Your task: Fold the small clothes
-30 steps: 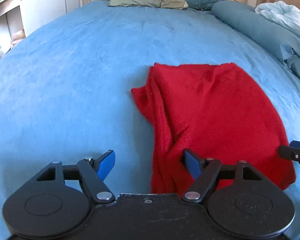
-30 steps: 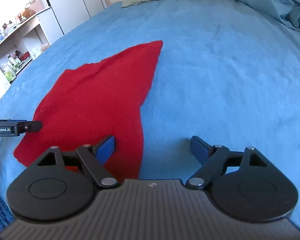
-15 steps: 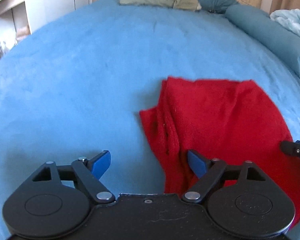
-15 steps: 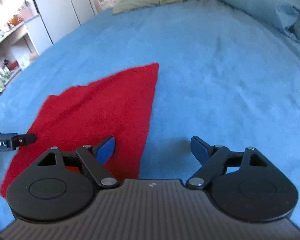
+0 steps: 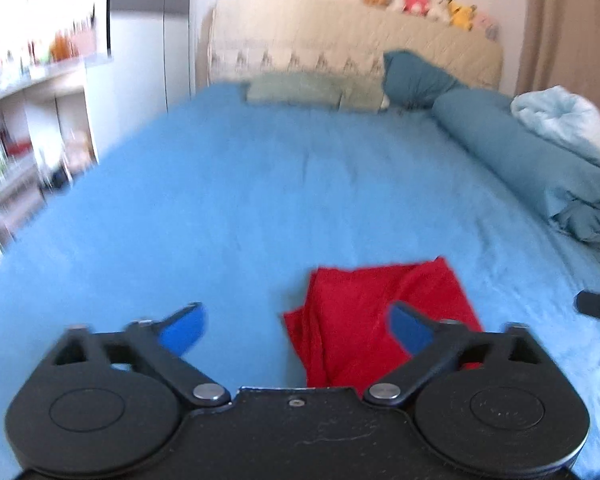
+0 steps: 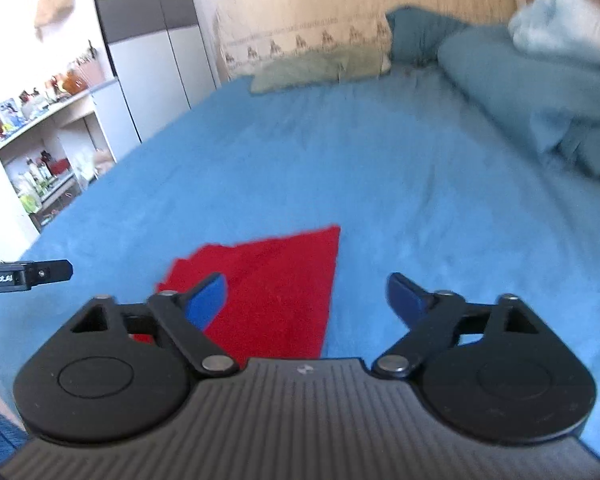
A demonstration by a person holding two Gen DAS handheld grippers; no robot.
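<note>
A: Status on the tools?

B: Left gripper (image 5: pixel 296 326) has its blue-padded fingers spread wide, nothing between them. Right gripper (image 6: pixel 306 298) is the same: spread, empty. Neither touches cloth, as far as the wrist views show.

A: Where's the garment?

B: The red knit garment (image 5: pixel 380 320) lies flat on the blue bed sheet (image 5: pixel 260 200), low in both views, so just ahead of and below the tools. From the left tool it sits ahead and to the right; its right pad overlaps the cloth in view and its left pad is over bare sheet. From the right tool the garment (image 6: pixel 284 292) sits ahead and to the left, with the left pad over it and the right pad over sheet.

A: So it lies between them.

B: Yes, roughly centred between the two. Neither looks clearly nearer.

A: Axis?

B: Long axis appears to run away from the tools, toward the green pillow (image 5: pixel 296 88) at the headboard. The edge on the left tool's side is bunched in ridges; the edge on the right tool's side is straight and ends in a far corner.

A: Next move?

B: My read: each tool drops onto its own side's near corner. The near hem is hidden behind the tool bodies, so I can't confirm where the corners are.
</note>
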